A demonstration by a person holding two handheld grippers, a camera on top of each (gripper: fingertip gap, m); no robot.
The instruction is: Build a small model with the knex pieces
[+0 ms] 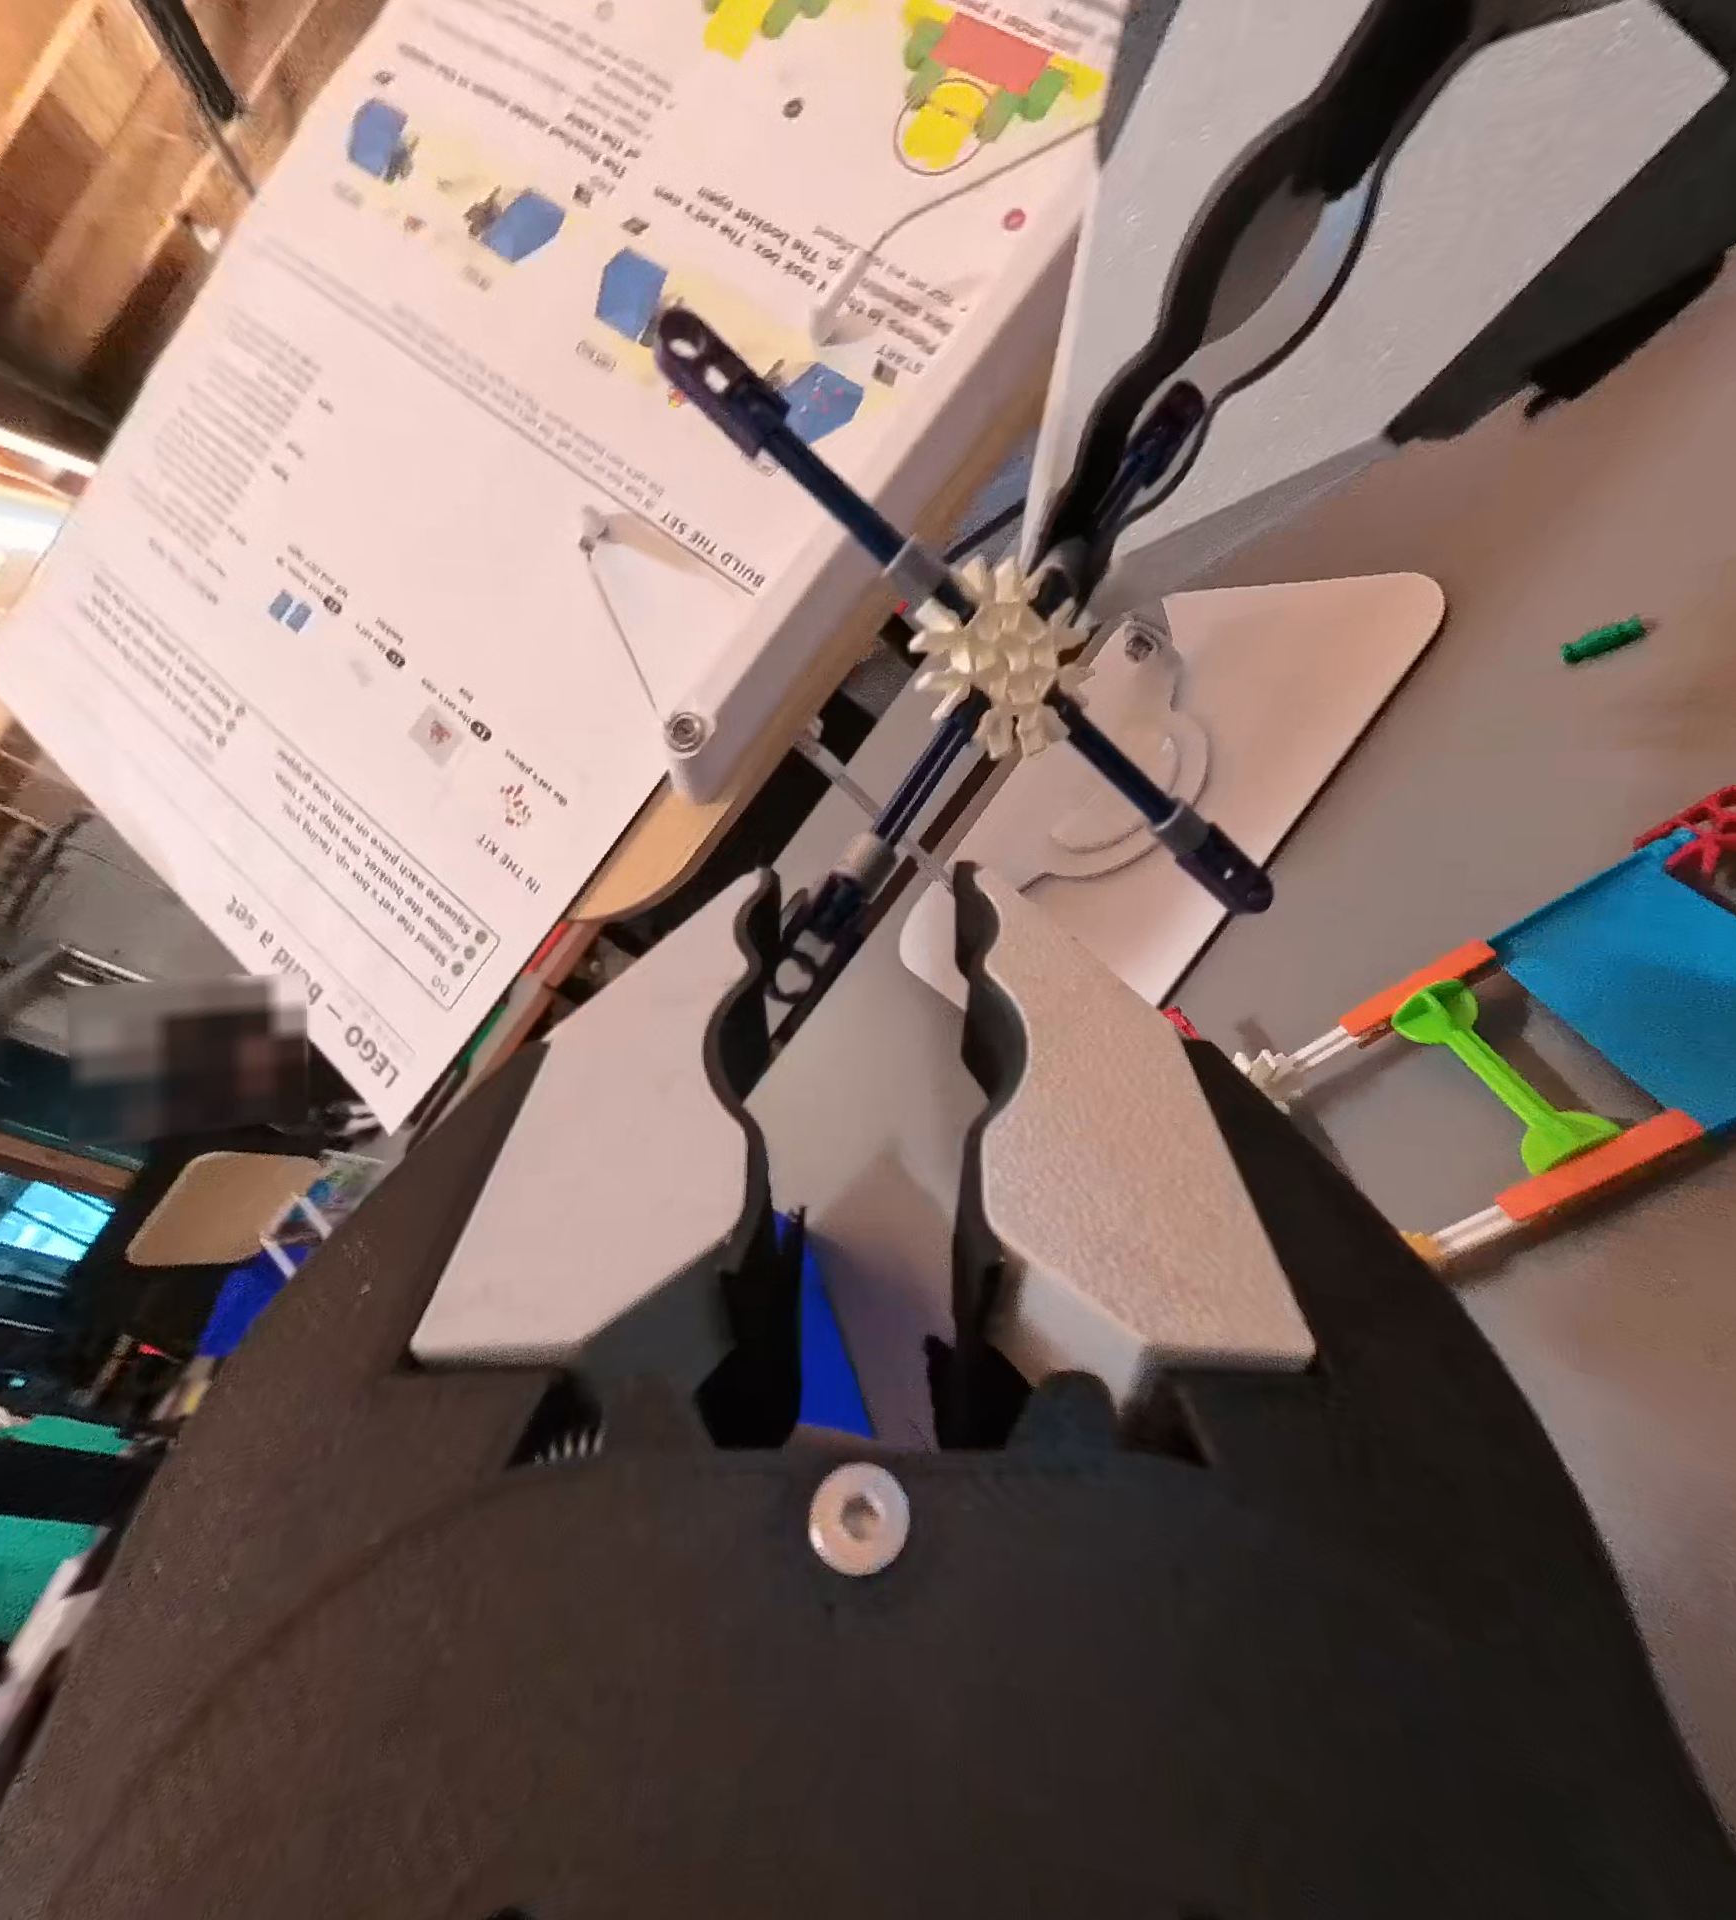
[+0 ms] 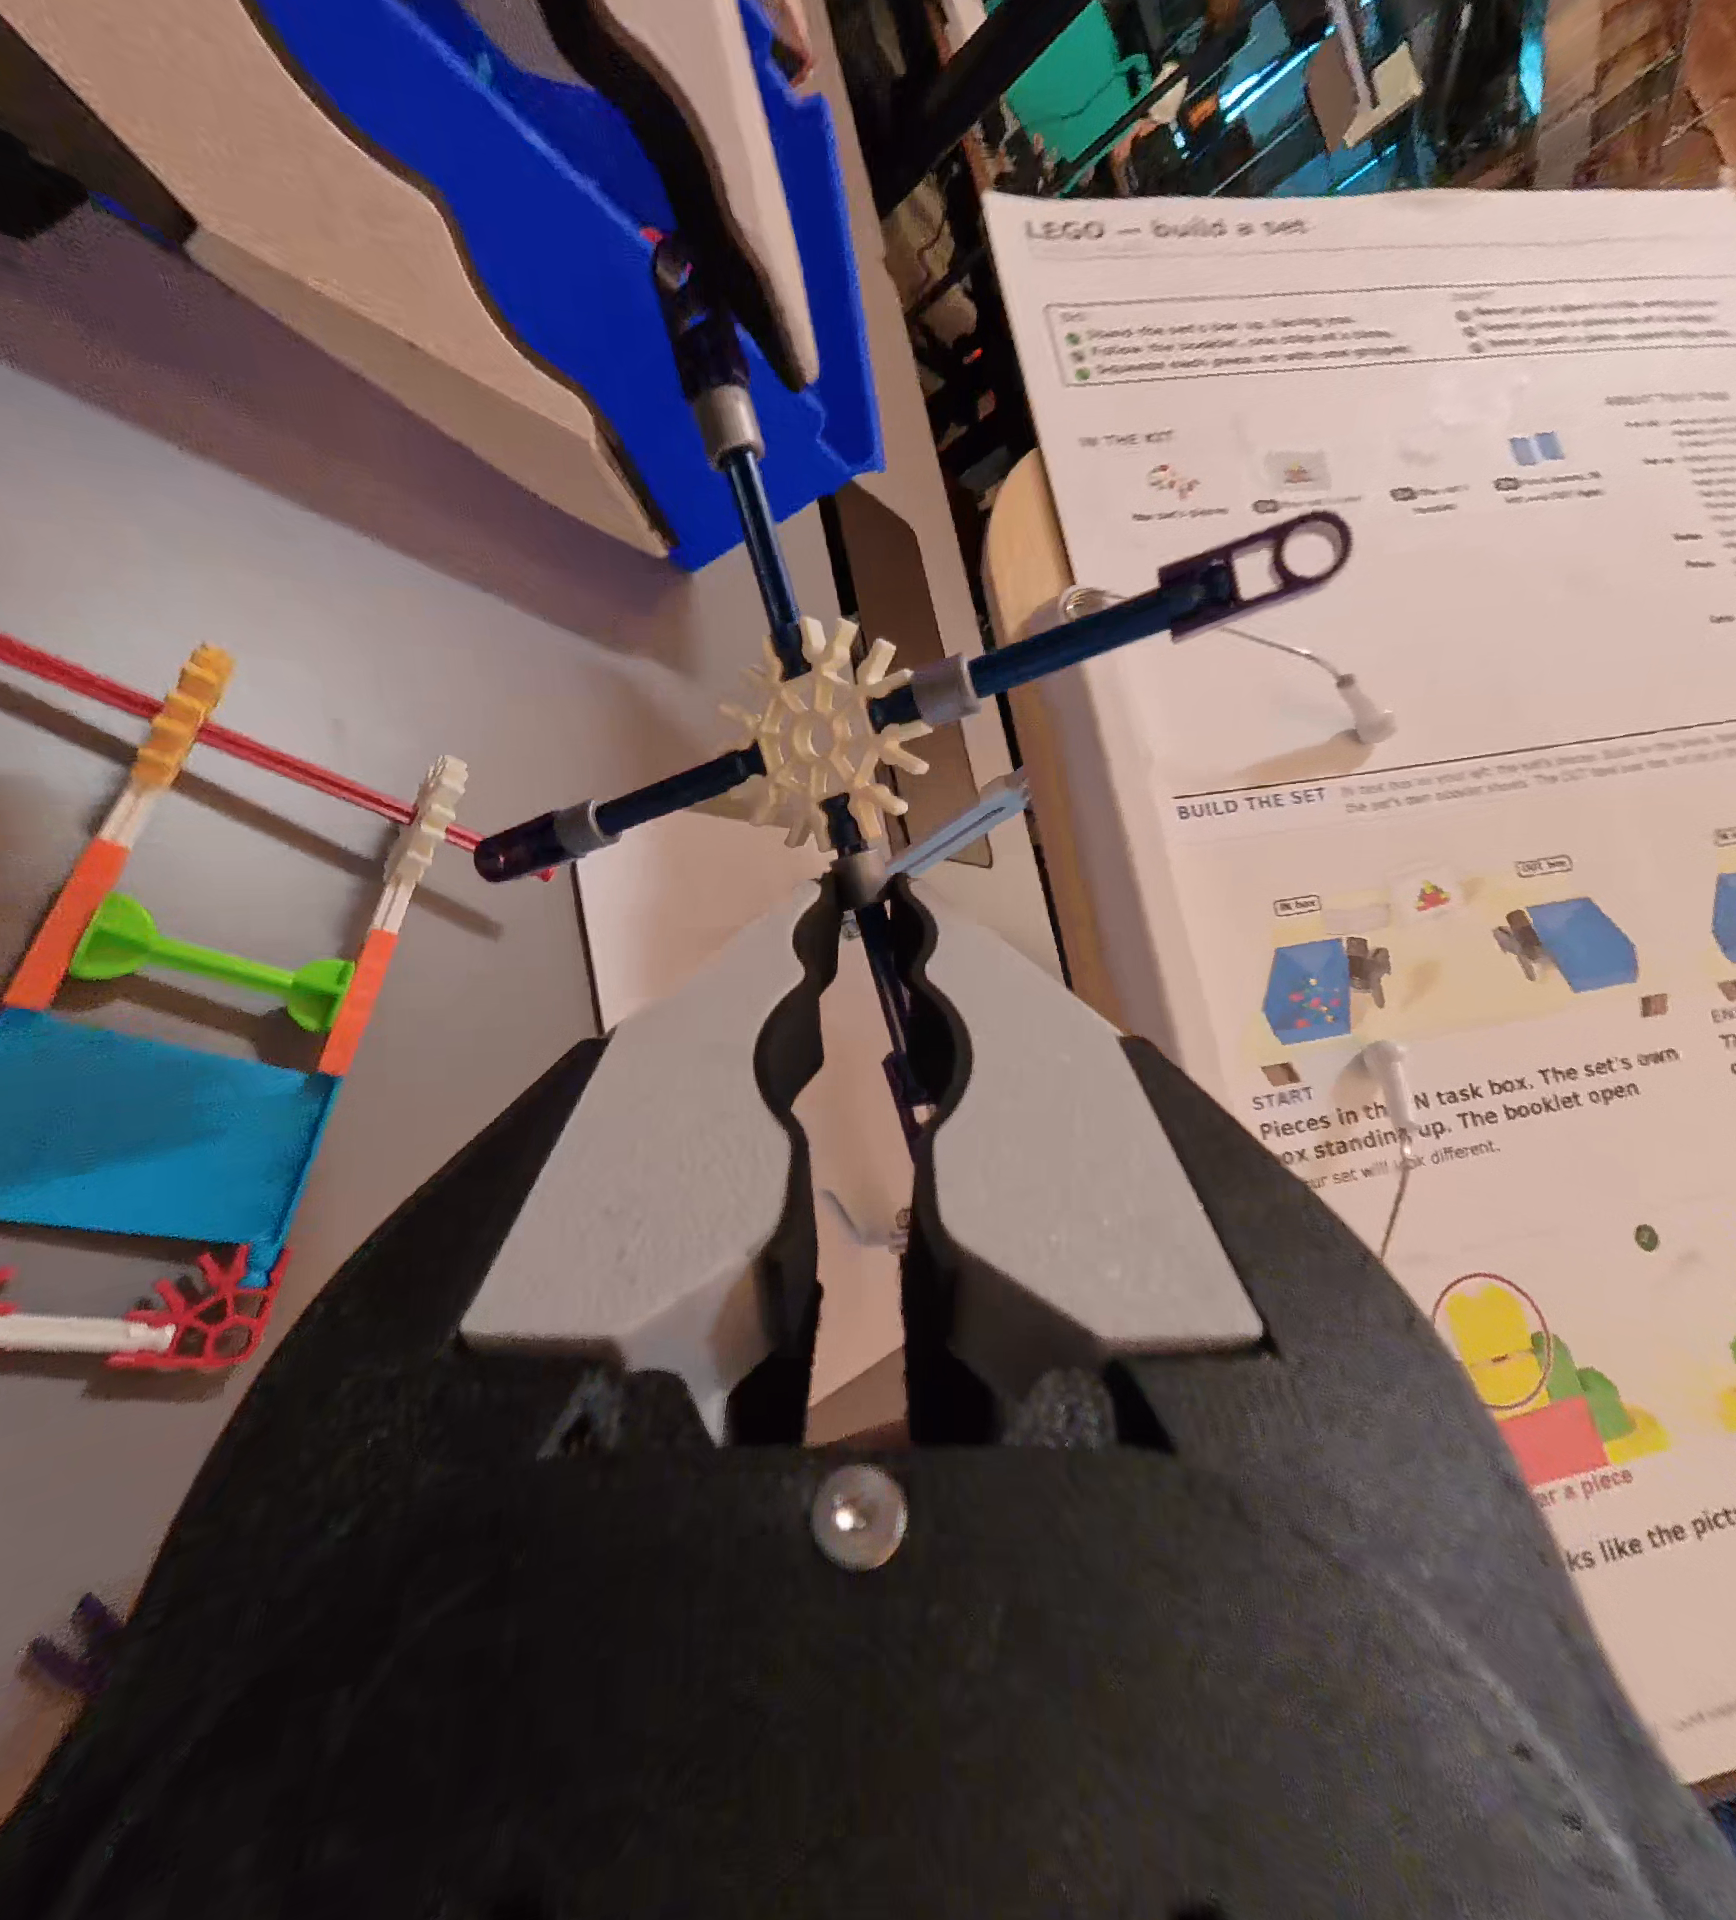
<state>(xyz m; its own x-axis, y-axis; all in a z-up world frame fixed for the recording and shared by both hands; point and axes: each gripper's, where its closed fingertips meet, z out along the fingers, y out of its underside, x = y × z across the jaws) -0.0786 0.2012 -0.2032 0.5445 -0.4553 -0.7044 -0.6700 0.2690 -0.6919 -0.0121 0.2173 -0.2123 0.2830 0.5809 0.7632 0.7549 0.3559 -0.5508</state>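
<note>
A cross-shaped toy assembly hangs in the air: a white snowflake connector [image 1: 999,655] [image 2: 822,732] with four dark blue rods, grey sleeves and purple end pieces. My right gripper [image 2: 864,894] is shut on the near rod's end; in the left wrist view it [image 1: 1061,551] comes in from the top. My left gripper [image 1: 864,904] stands with its jaws apart around the opposite rod's purple end [image 1: 804,940], which lies against the left finger. In the right wrist view the left gripper [image 2: 739,462] sits at the top, around that rod end.
A printed instruction sheet [image 1: 428,520] [image 2: 1466,727] leans on a stand with a white base [image 1: 1311,665]. On the grey table lie a flat model with a blue panel [image 2: 116,1122] [image 1: 1674,987], a red rod [image 2: 64,665], a small green piece [image 1: 1602,639] and a blue bin [image 2: 552,260]. The grippers' ends are close to 8 cm from one another. The small green piece [image 1: 1602,639] is about equally far from each gripper, around 20 cm.
</note>
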